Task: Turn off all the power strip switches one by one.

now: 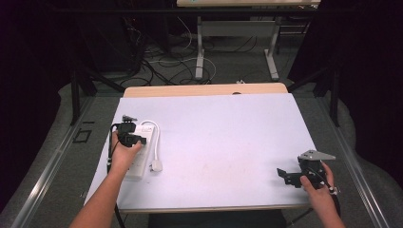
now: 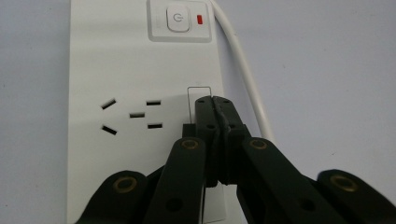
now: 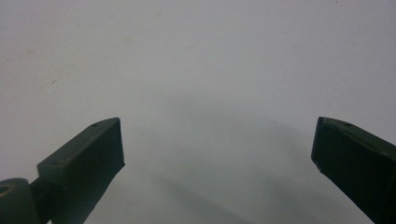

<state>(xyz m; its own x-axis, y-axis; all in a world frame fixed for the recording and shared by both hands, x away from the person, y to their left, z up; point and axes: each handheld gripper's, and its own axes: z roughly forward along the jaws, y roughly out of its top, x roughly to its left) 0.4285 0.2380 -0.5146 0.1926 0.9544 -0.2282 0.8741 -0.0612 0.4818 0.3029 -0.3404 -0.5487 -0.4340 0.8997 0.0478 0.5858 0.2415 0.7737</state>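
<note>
Left gripper (image 2: pixel 215 100): jaws closed, empty, over the strip (image 2: pixel 116 60), near the table (image 1: pixel 228 137) left edge.
Right gripper (image 3: pixel 217 140): jaws wide apart, empty, near the right front corner.

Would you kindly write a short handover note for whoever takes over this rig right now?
Left gripper: shut, nothing between its jaws, tips over the white power strip beside its socket holes.
Right gripper: open, empty, over bare white table cover at the near right.
Power strip lies at the table's left edge, its white cable looped beside it, plug unplugged on the table.
Done: nothing visibly done.
Left: probably pressing the power button.
</note>
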